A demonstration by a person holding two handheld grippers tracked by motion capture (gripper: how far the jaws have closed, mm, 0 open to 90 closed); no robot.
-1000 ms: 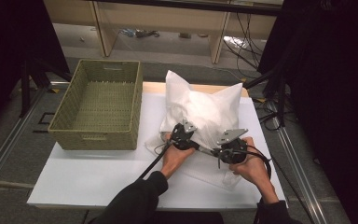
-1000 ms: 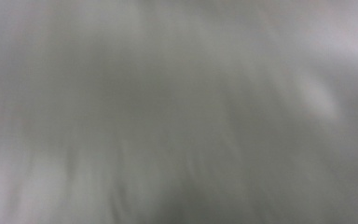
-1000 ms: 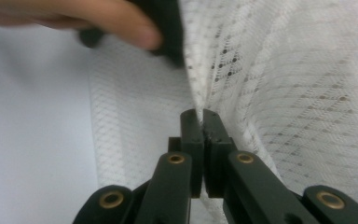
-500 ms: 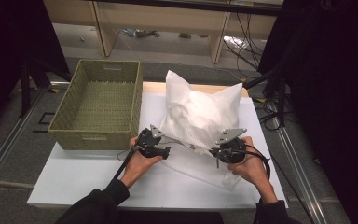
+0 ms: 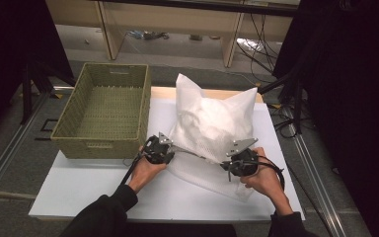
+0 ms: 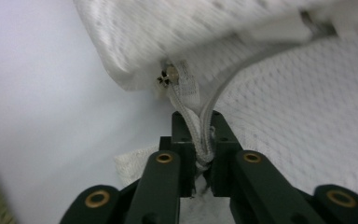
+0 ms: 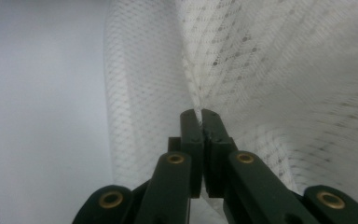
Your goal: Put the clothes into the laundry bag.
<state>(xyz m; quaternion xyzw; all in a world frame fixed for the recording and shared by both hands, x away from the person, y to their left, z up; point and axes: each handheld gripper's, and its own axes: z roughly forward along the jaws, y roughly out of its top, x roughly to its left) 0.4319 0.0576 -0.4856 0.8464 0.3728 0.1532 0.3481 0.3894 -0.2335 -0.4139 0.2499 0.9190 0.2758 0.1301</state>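
A stuffed white mesh bag [image 5: 212, 121] stands upright on the white table top [image 5: 79, 192]. At the bag's lower left corner my left gripper [image 5: 171, 150] is shut on the white zipper strap [image 6: 186, 91], just below a small brass slider [image 6: 168, 77]. From there a grey zipper line [image 6: 242, 74] runs off along the bag's bottom edge. My right gripper [image 5: 231, 162] is at the lower right and is shut on a fold of the mesh [image 7: 261, 70]. Both sets of jaws, left gripper [image 6: 200, 126] and right gripper [image 7: 200, 116], are closed tight on fabric.
An empty green woven basket [image 5: 145, 106] sits on the left, close beside the left gripper. Loose flat mesh [image 5: 202, 173] lies on the table between the two hands. Shelving and cables are on the floor beyond the far edge.
My left gripper has slid left along the bag's bottom edge, from near the middle to the lower left corner, with the zipper strap in it. The right gripper has stayed put.
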